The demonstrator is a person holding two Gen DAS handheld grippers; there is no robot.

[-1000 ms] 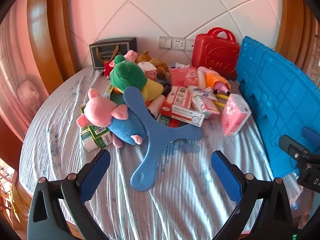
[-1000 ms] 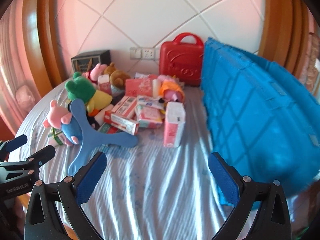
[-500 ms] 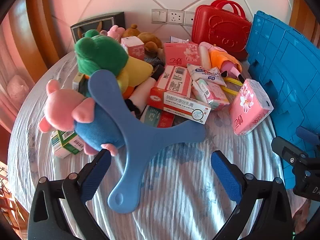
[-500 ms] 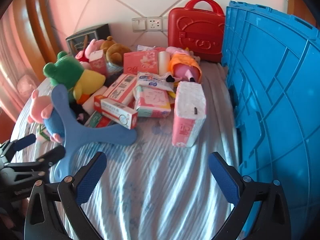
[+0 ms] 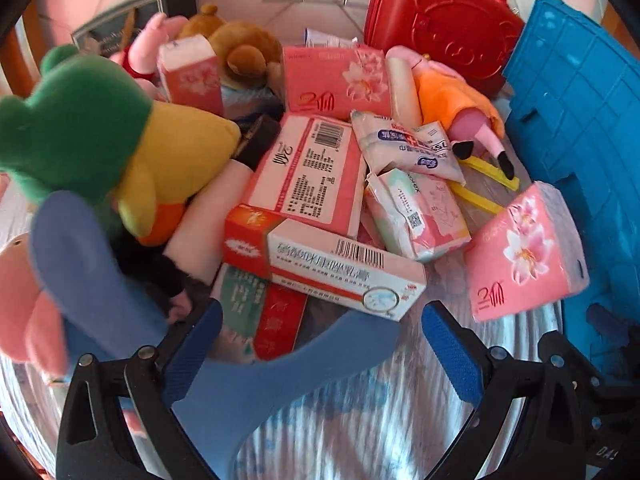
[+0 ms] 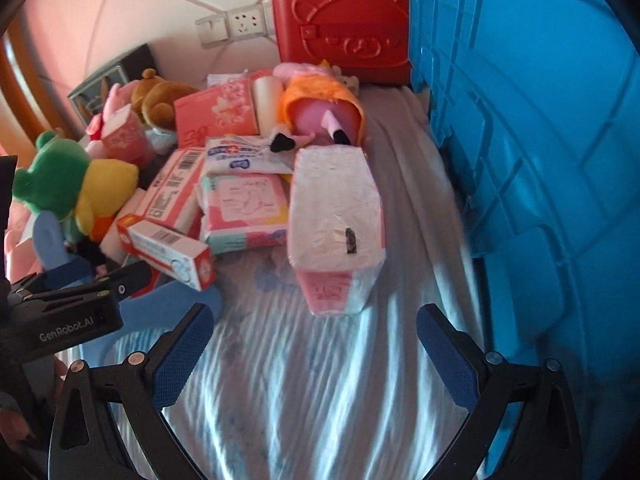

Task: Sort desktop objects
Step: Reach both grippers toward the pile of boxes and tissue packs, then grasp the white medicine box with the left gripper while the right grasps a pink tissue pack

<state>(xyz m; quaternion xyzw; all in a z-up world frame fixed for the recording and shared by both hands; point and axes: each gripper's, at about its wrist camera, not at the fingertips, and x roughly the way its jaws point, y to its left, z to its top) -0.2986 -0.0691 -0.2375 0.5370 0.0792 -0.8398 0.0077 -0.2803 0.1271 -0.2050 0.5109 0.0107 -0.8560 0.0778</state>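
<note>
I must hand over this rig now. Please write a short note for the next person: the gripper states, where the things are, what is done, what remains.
Left gripper: open, empty, over the blue three-armed toy, facing the white and red box.
Right gripper: open, empty, low over the striped cloth, facing the pink tissue pack.
Plush toys, boxes and packs lie piled together; the blue crate stands at the right, the red case at the back.
Done: nothing visibly sorted.
Left: the whole pile.

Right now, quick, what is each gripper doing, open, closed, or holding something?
Left gripper: open, holding nothing, over the blue boomerang.
Right gripper: open, holding nothing, facing the pink tissue pack.
</note>
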